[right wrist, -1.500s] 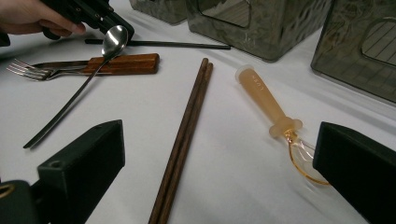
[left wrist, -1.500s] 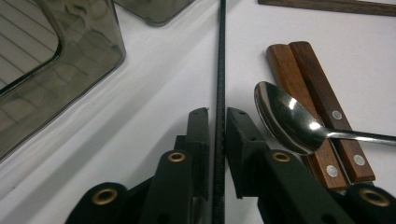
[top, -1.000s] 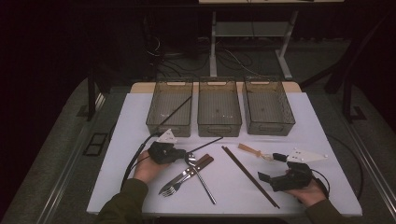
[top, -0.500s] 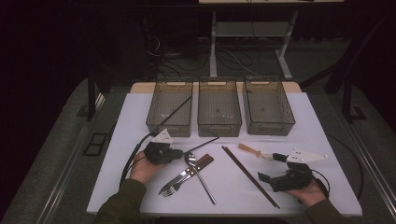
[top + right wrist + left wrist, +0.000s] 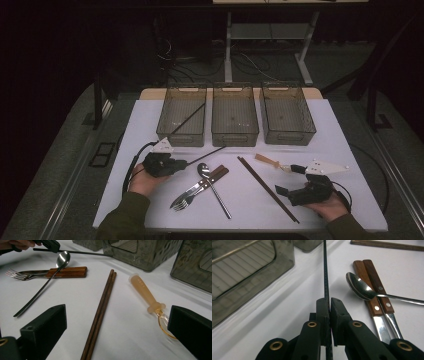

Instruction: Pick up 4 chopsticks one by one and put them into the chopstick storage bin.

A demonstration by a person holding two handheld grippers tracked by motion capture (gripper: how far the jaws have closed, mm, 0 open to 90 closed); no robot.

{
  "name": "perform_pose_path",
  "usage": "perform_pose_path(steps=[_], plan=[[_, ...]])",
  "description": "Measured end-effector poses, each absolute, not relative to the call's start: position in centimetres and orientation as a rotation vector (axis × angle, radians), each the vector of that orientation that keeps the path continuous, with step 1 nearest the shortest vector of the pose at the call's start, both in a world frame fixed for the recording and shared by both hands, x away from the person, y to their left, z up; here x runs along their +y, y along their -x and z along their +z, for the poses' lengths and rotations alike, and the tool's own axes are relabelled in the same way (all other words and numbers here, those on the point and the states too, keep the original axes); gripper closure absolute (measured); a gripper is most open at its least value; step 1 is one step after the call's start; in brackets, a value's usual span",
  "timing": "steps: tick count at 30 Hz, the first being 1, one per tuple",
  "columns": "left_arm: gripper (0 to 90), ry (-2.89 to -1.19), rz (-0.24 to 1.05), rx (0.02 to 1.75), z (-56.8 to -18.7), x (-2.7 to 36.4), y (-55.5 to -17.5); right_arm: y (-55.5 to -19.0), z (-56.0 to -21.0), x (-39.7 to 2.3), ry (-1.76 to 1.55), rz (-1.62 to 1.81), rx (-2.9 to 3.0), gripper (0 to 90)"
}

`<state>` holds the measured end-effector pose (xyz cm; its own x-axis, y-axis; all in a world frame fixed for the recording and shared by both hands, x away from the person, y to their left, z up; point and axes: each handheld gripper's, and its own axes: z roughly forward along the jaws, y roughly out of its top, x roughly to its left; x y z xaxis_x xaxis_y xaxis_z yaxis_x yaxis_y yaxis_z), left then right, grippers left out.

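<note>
One thin black chopstick (image 5: 326, 277) is pinched near its end between the closed jaws of the left gripper (image 5: 176, 164), its long axis running straight out from the tips toward the right-hand front corner of the left smoky translucent plastic bin (image 5: 182, 116), which lies just ahead; its far tip reaches toward the gap between that bin and the middle one (image 5: 235, 115). A matching black stick (image 5: 189, 119) already leans inside the left bin, so I judge that the coming move is a short carry forward and to the left to lay this one beside it. The left hand (image 5: 144, 181) is far nearer to that bin than the right.

The right gripper (image 5: 292, 182) rests on the white table (image 5: 350, 150) with its jaws wide apart and nothing between them; ahead of it lie the brown sticks and, just by its right jaw, a pale amber plastic-handled utensil (image 5: 146, 293).

Counted: three bins, the third (image 5: 287, 112) at the right; two black chopsticks, one held and one binned; two brown wooden chopsticks (image 5: 267, 189) lying side by side; one steel spoon (image 5: 212, 186) crossing two wooden-handled steel pieces (image 5: 200, 189), at least one of them a fork; one amber utensil
</note>
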<state>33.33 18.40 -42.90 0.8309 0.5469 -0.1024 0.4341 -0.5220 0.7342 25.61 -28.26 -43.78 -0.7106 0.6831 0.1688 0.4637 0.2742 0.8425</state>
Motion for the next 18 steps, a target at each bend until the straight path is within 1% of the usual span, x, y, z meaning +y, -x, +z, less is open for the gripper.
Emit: perform_pose_path(steps=[8,18], plan=[[85.3,-2.178,0.176,0.711,-41.9,19.5,-32.5,-25.6,-43.8,-28.3,-1.064,1.409,2.316,2.2],[85.3,-2.149,0.185,0.699,-41.1,19.7,-32.1,-25.7,-43.8,-28.4,-1.066,1.415,2.308,2.2]])
